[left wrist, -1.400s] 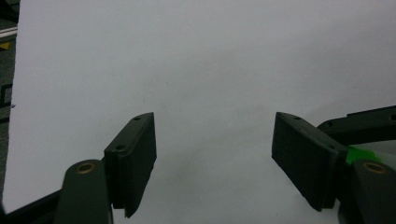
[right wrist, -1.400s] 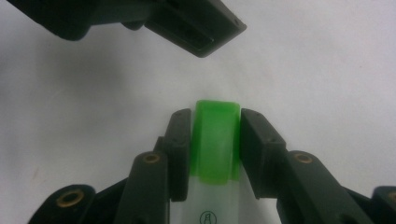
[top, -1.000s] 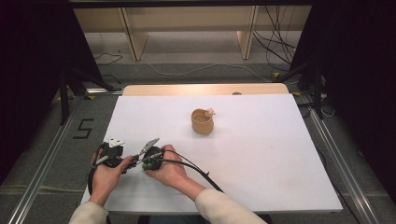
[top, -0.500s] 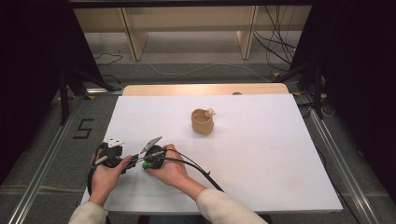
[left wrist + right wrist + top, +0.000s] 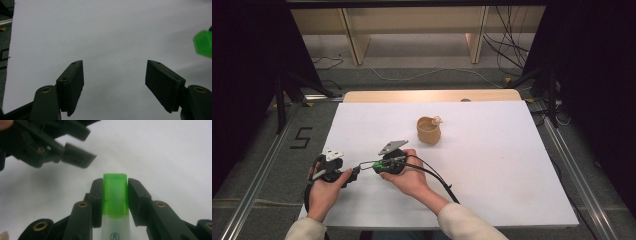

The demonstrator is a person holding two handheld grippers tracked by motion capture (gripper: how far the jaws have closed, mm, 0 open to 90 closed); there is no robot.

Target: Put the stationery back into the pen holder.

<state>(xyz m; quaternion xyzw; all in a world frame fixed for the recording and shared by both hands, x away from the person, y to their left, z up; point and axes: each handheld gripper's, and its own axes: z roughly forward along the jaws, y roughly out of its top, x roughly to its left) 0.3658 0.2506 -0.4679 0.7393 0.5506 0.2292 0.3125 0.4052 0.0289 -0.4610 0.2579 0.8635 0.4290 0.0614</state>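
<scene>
My right gripper [image 5: 115,181] is shut on a highlighter [image 5: 114,195] with a white body and a bright green cap, which sticks out between the jaw tips. In the high view the right gripper [image 5: 371,165] sits at the front left of the white table [image 5: 492,165] and points left at the left gripper [image 5: 352,175]. My left gripper [image 5: 115,67] is open over bare table with nothing between its jaws. The green cap [image 5: 203,43] shows at that view's right edge. The left gripper's jaws [image 5: 75,155] lie just beyond the cap, apart from it.
A tan cup [image 5: 428,131] with a small pale object at its rim stands upright near the table's middle. A wooden strip [image 5: 432,96] runs along the far edge. Metal rails [image 5: 257,190] flank the table, and cables lie on the floor behind.
The right gripper with the highlighter has shifted slightly to the right and away from the person. The left gripper has stayed about where it was.
</scene>
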